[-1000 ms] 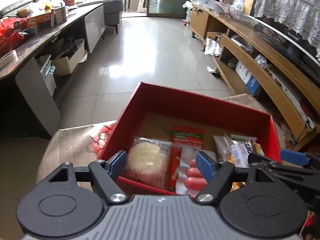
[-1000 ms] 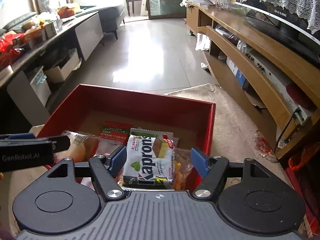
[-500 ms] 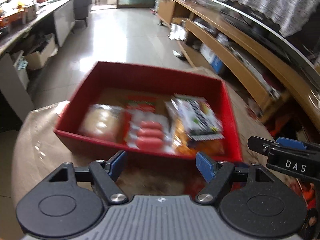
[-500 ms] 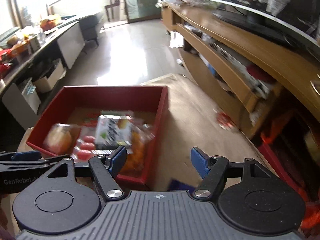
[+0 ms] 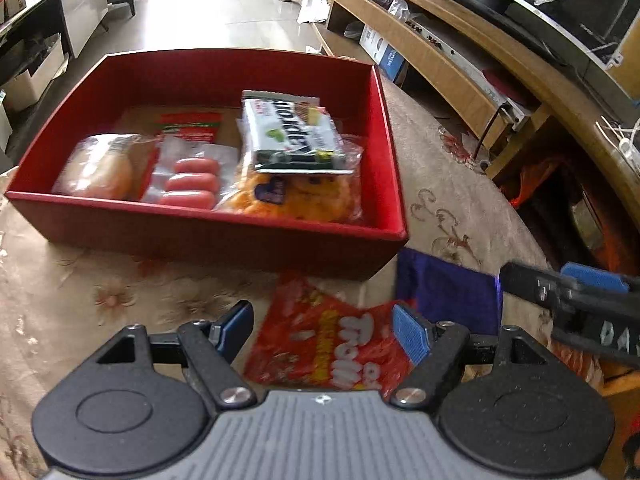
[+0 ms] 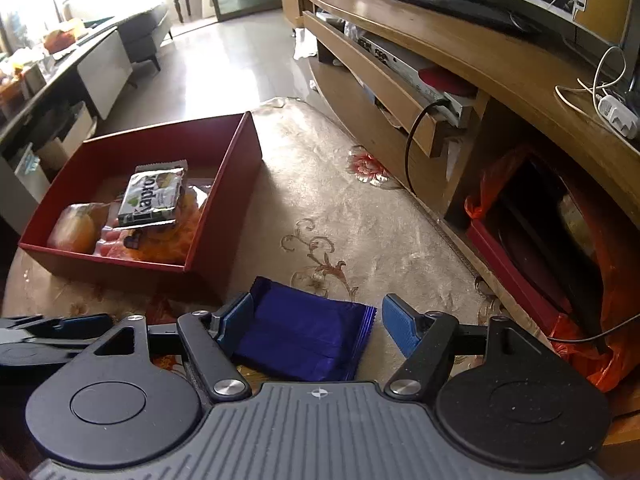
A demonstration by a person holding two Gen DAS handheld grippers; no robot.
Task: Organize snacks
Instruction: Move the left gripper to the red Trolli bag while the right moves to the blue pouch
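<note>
A red box (image 5: 208, 236) (image 6: 224, 216) on the floral tablecloth holds a wrapped bun (image 5: 100, 166), sausages (image 5: 190, 182), an orange snack bag (image 5: 296, 196) and a Kaprons wafer pack (image 5: 292, 136) (image 6: 154, 196) on top. A red snack packet (image 5: 324, 344) lies on the cloth before the box, under my open left gripper (image 5: 324, 330), whose fingers stand apart on either side of it. A dark blue packet (image 6: 304, 336) (image 5: 448, 296) lies to its right, below my open right gripper (image 6: 318, 322); I cannot tell if the pads touch it.
A wooden TV cabinet (image 6: 440, 60) with cables runs along the right. An orange plastic bag (image 6: 600, 344) and a red tray sit at its foot. The table edge (image 6: 460, 240) curves close to the cabinet. Tiled floor (image 5: 216, 12) and low furniture lie beyond the box.
Both grippers have pulled back from over the box toward the near side of the table and tipped down. The red and blue packets have come into view beneath them.
</note>
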